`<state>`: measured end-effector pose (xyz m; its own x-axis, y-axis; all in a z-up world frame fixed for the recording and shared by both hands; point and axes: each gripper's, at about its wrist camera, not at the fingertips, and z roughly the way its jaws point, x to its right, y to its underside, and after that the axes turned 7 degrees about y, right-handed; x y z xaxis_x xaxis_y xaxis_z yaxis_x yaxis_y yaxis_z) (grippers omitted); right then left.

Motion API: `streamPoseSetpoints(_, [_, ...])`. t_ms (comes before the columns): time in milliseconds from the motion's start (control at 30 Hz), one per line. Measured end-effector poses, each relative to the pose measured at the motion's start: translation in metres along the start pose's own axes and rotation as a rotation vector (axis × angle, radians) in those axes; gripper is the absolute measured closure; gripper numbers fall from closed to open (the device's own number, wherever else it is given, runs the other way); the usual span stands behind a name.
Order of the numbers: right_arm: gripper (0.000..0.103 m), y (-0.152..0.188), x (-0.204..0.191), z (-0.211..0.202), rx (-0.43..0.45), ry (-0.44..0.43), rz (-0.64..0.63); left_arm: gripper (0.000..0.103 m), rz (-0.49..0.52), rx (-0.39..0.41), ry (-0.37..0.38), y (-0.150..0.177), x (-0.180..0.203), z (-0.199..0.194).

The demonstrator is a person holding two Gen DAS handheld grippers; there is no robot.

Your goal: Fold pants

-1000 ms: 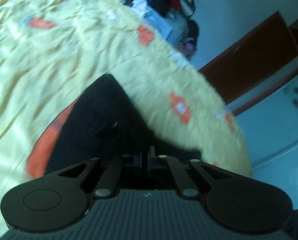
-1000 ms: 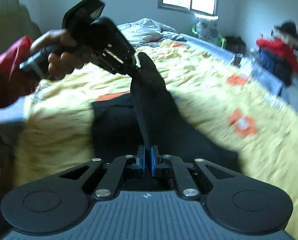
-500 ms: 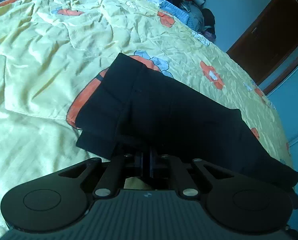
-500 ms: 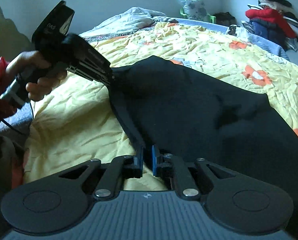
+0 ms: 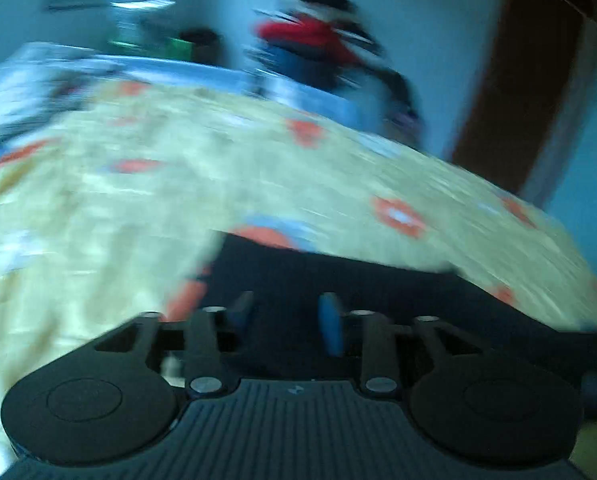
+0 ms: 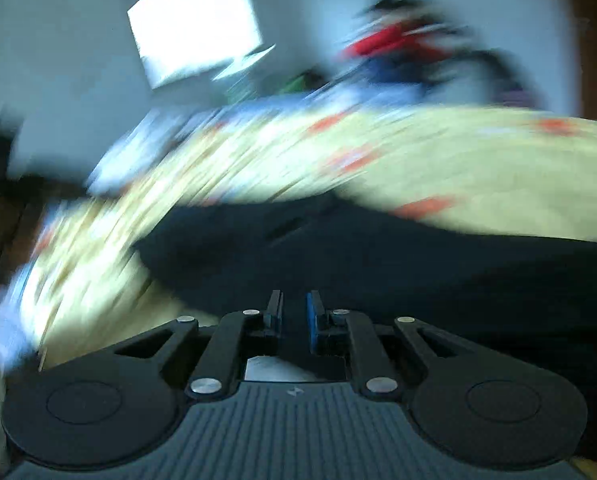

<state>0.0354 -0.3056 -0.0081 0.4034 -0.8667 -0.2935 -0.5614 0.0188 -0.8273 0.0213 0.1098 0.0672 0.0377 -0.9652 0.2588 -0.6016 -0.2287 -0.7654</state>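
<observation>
1. Since half a second ago both of our grippers have let go of the black fabric pants: the fingers that were pressed together on the cloth now stand apart, and both views are smeared by motion.
2. Our left gripper has its fingers wide apart, with nothing between them; one blue pad shows clearly on the right side of the gap.
3. Our right gripper has its fingers apart only by a narrow gap, and we see no cloth inside this gap.
4. The black pants lie on the bed with the yellow cover with orange flowers, just in front of both grippers. In the right wrist view the pants spread from the middle to the right edge of the picture, and they look flat, but the blur hides the folds.
5. In the left wrist view an orange flower of the cover touches the far edge of the pants.
6. Behind the bed we see a blurred heap of red and dark clothes, a bright window and a brown wooden door on the right.
7. We cannot tell more details of the far things because of the blur.
</observation>
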Motion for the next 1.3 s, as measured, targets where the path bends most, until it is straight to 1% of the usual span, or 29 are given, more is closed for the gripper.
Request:
streamPoseSetpoints(33, [0.084,-0.002,0.026,-0.014,0.048,0.076,0.101,0.049,0.029,-0.020,0.035,0.001,0.012,0.007])
streamPoseSetpoints(67, [0.070,-0.002,0.054,-0.028,0.089,0.174,0.215,0.049,0.080,-0.036,0.069,0.003,0.030,0.016])
streamPoseSetpoints(100, [0.061,0.000,0.081,-0.041,0.117,0.273,0.325,0.049,0.146,-0.047,0.100,0.007,0.049,0.024])
streamPoseSetpoints(133, [0.042,0.004,0.110,-0.057,0.155,0.381,0.461,0.048,0.212,-0.052,0.126,0.012,0.066,0.030])
streamPoseSetpoints(167, [0.037,0.009,0.131,-0.070,0.195,0.431,0.561,0.047,0.285,-0.056,0.152,0.018,0.085,0.036])
streamPoseSetpoints(200, [0.037,0.016,0.153,-0.083,0.246,0.436,0.656,0.043,0.369,-0.059,0.185,0.024,0.107,0.044])
streamPoseSetpoints(267, [0.037,0.028,0.189,-0.099,0.322,0.394,0.824,0.038,0.488,-0.057,0.242,0.038,0.139,0.053])
streamPoseSetpoints(300, [0.037,0.033,0.204,-0.104,0.346,0.372,0.891,0.035,0.551,-0.063,0.275,0.045,0.157,0.060])
streamPoseSetpoints(333, [0.037,0.037,0.216,-0.105,0.357,0.354,0.940,0.035,0.595,-0.071,0.297,0.055,0.169,0.064])
streamPoseSetpoints(400, [0.037,0.044,0.232,-0.100,0.347,0.311,1.022,0.035,0.680,-0.086,0.349,0.070,0.194,0.074])
streamPoseSetpoints(467, [0.038,0.046,0.236,-0.090,0.324,0.262,1.060,0.035,0.754,-0.094,0.384,0.084,0.212,0.081])
streamPoseSetpoints(500, [0.038,0.044,0.235,-0.085,0.301,0.264,1.054,0.035,0.797,-0.093,0.399,0.091,0.221,0.084])
streamPoseSetpoints(533, [0.037,0.039,0.232,-0.082,0.272,0.287,1.020,0.035,0.828,-0.090,0.408,0.096,0.227,0.090])
streamPoseSetpoints(567, [0.034,0.036,0.226,-0.078,0.252,0.306,0.992,0.035,0.860,-0.086,0.411,0.103,0.235,0.093])
streamPoseSetpoints(667, [0.030,0.028,0.216,-0.065,0.230,0.309,0.957,0.035,0.944,-0.075,0.429,0.117,0.250,0.102])
streamPoseSetpoints(733, [0.030,0.024,0.215,-0.058,0.248,0.320,0.956,0.037,1.002,-0.064,0.422,0.127,0.259,0.109])
streamPoseSetpoints(767, [0.032,0.023,0.216,-0.055,0.263,0.321,0.957,0.037,1.023,-0.053,0.414,0.131,0.263,0.113])
streamPoseSetpoints(800, [0.036,0.021,0.218,-0.052,0.278,0.325,0.958,0.037,1.037,-0.035,0.408,0.134,0.267,0.116])
streamPoseSetpoints(867, [0.081,0.020,0.223,-0.053,0.303,0.322,0.946,0.039,1.056,-0.009,0.398,0.135,0.275,0.120])
streamPoseSetpoints(900, [0.087,0.020,0.226,-0.053,0.307,0.328,0.948,0.044,1.060,-0.006,0.402,0.135,0.276,0.122])
streamPoseSetpoints(933, [0.090,0.018,0.227,-0.051,0.324,0.332,0.950,0.049,1.059,-0.010,0.412,0.135,0.278,0.123])
streamPoseSetpoints(967, [0.090,0.017,0.226,-0.053,0.342,0.325,0.946,0.051,1.054,-0.014,0.422,0.135,0.280,0.123])
streamPoseSetpoints(1067, [0.091,0.013,0.225,-0.055,0.395,0.303,0.938,0.078,1.028,-0.031,0.461,0.134,0.285,0.128])
streamPoseSetpoints(1100, [0.091,0.011,0.225,-0.057,0.406,0.304,0.934,0.085,1.011,-0.040,0.476,0.133,0.285,0.130])
streamPoseSetpoints(1167, [0.091,0.008,0.226,-0.062,0.437,0.291,0.930,0.090,0.962,-0.051,0.488,0.128,0.284,0.132])
streamPoseSetpoints(1200, [0.091,0.006,0.228,-0.063,0.429,0.273,0.927,0.092,0.929,-0.059,0.497,0.124,0.283,0.133])
streamPoseSetpoints(1233, [0.091,0.005,0.229,-0.063,0.417,0.276,0.931,0.092,0.889,-0.072,0.511,0.120,0.281,0.134])
streamPoseSetpoints(1300, [0.091,0.007,0.232,-0.063,0.388,0.318,0.959,0.092,0.799,-0.104,0.540,0.109,0.276,0.137])
